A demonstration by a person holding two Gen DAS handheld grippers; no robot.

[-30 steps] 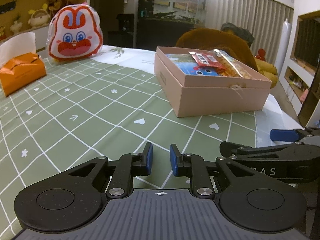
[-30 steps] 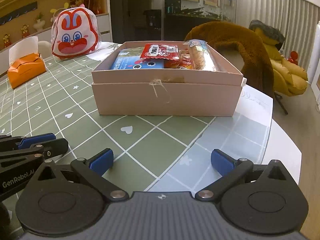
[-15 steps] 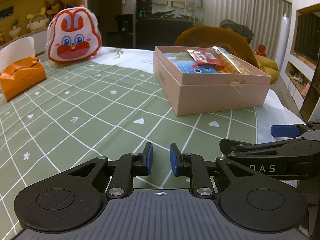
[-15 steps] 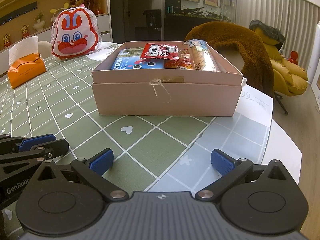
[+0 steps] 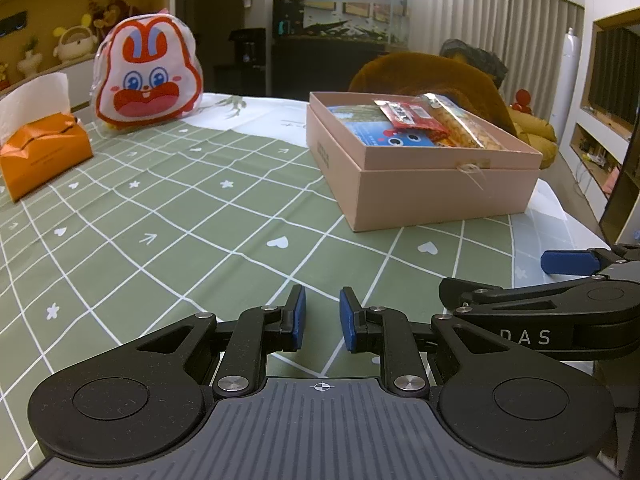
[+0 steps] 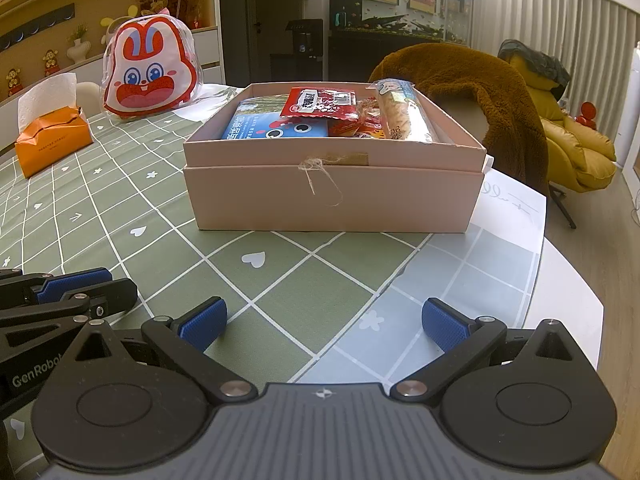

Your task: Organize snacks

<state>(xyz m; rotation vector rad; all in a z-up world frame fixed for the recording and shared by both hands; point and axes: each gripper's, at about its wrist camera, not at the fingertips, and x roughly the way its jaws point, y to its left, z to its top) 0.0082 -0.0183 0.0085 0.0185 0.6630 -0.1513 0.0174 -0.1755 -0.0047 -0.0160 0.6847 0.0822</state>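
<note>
Under both tongs lies the counter, covered with a green cloth with white grid lines, hearts and stars. Ahead of the right tongs, and ahead and to the right of the left tongs, stands the large pale pink cardboard box without a lid. Inside it lie the snacks: a flat blue packet with cartoon eyes, a red foil packet resting on top of it, and a long clear bag of yellowish crackers along the far-right side.

The left tongs are almost pressed together, with only a narrow gap and nothing between the pads. The right tongs are spread wide and empty. Both hover low over the cloth, near the front edge of the counter, well apart from the box.

I judge that all three packets are light and soft. The foil will be slippery and will crumple, and the crackers can break if squeezed hard. It seems best to pinch a packet at its sealed edge or at a free corner, not across the middle.

Further ahead and to the left of both tongs stand a white and red rabbit-shaped plastic bag and an orange tissue box. A chair draped with brown fur is behind the box. The cloth between the tongs and the box is bare; only the box walls stand in the way, so the reach should come from above.
</note>
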